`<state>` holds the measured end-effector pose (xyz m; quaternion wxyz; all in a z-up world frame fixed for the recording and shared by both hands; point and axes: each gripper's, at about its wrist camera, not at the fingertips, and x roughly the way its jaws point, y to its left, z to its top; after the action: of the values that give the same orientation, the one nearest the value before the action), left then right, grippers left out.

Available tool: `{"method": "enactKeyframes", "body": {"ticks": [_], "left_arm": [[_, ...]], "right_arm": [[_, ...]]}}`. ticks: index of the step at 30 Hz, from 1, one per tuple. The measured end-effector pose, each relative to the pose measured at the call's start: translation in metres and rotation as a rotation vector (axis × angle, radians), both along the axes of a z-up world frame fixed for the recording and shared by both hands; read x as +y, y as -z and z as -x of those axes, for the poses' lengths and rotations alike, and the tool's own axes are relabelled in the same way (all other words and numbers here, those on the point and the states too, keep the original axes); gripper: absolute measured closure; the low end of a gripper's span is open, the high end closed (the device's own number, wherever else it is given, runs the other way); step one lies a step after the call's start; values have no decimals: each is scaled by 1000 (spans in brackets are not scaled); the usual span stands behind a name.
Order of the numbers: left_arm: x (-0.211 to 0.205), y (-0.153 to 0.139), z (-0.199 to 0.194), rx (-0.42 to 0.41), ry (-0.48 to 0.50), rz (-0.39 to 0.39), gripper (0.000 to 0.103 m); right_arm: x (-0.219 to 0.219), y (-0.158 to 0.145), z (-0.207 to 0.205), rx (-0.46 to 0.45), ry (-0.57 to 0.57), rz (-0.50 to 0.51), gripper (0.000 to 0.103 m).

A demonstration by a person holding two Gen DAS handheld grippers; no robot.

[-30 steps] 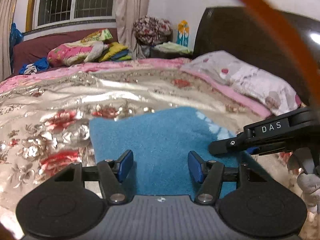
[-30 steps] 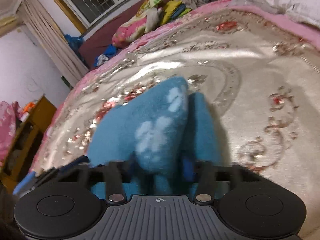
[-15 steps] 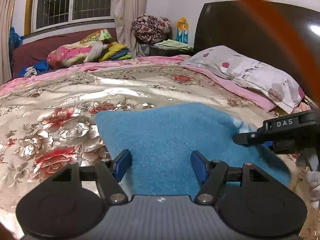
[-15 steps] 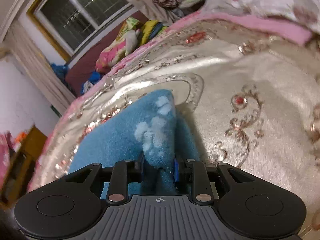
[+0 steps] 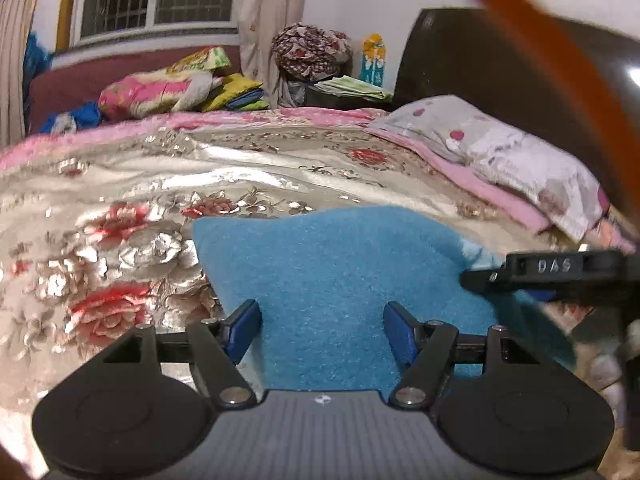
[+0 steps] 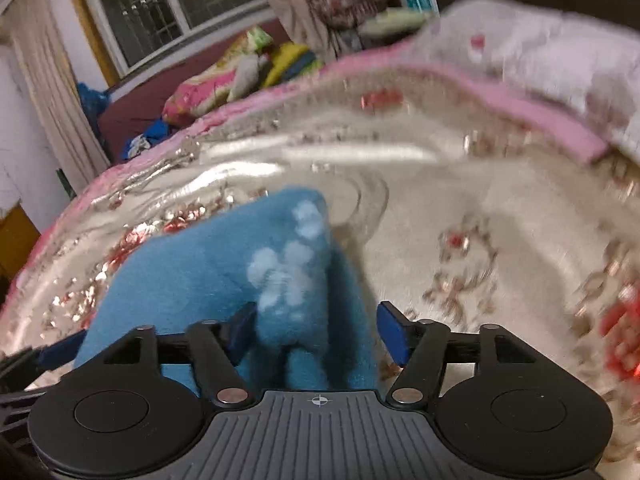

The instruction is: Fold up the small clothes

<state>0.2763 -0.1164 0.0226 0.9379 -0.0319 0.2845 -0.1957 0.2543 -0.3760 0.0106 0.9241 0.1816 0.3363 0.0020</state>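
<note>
Now the right gripper [image 6: 316, 330] lets go: half a second ago its pads pinched the blue cloth's [image 5: 340, 280] paw-printed corner, and its jaws have just been opening, so they stand wide with the fold loose between them, unpressed. The left gripper [image 5: 320, 332] is open too, a little wider than before, straddling the cloth's near edge. The cloth lies on the bed [image 5: 120, 208], one flap laid over; this fold looks placed.

Warm indoor light; glare on the headboard [image 5: 520, 92] at three o'clock; right view motion-blurred, worst toward three o'clock; fisheye-bent edges.
</note>
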Motion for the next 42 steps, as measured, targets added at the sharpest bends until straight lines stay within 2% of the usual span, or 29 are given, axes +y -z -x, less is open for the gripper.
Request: {"method": "enactKeyframes", "body": {"ticks": [3, 6, 8, 10, 13, 15, 18, 20, 23, 27, 29, 32, 33, 37, 39, 41, 42], "left_arm": [[15, -1, -5, 32, -25, 71, 29], [26, 7, -16, 97, -49, 161, 25], [27, 14, -23, 134, -57, 206, 19], [22, 22, -29, 172, -40, 222, 13], [20, 23, -26, 173, -50, 227, 13], [28, 20, -19, 171, -58, 235, 13], [51, 13, -1, 147, -72, 196, 14], [66, 13, 11, 146, -88, 168, 14], [76, 12, 24, 137, -76, 118, 15], [69, -4, 39, 23, -37, -3, 15], [66, -5, 38, 1, -31, -13, 15], [61, 1, 32, 31, -24, 14, 15], [59, 3, 32, 29, -27, 12, 15], [54, 5, 32, 21, -35, 8, 15], [53, 3, 32, 26, -41, 9, 15], [55, -3, 32, 21, -38, 16, 15], [56, -7, 32, 7, -34, 25, 15]], "right_arm": [[-19, 14, -7, 30, -9, -144, 25], [-22, 22, -13, 26, -11, -205, 27], [-22, 26, -16, 25, -12, -260, 33], [-24, 31, -15, 29, -12, -320, 34], [-24, 38, -10, 66, -53, -478, 43], [-11, 40, -1, 69, -66, -488, 43], [12, 41, 9, 93, -118, -516, 43], [33, 42, 17, 98, -175, -500, 43], [49, 33, 25, 81, -194, -404, 40], [36, 1, 39, 38, -122, -302, 38], [34, -20, 47, -24, -101, -260, 38], [47, -44, 48, -110, -97, -105, 38], [50, -46, 44, -109, -121, -93, 38], [59, -25, 14, 14, -183, -112, 40], [64, -11, 2, 52, -212, -184, 63], [67, -13, 3, 33, -202, -195, 75], [62, -19, 5, 2, -212, -223, 77]]}}
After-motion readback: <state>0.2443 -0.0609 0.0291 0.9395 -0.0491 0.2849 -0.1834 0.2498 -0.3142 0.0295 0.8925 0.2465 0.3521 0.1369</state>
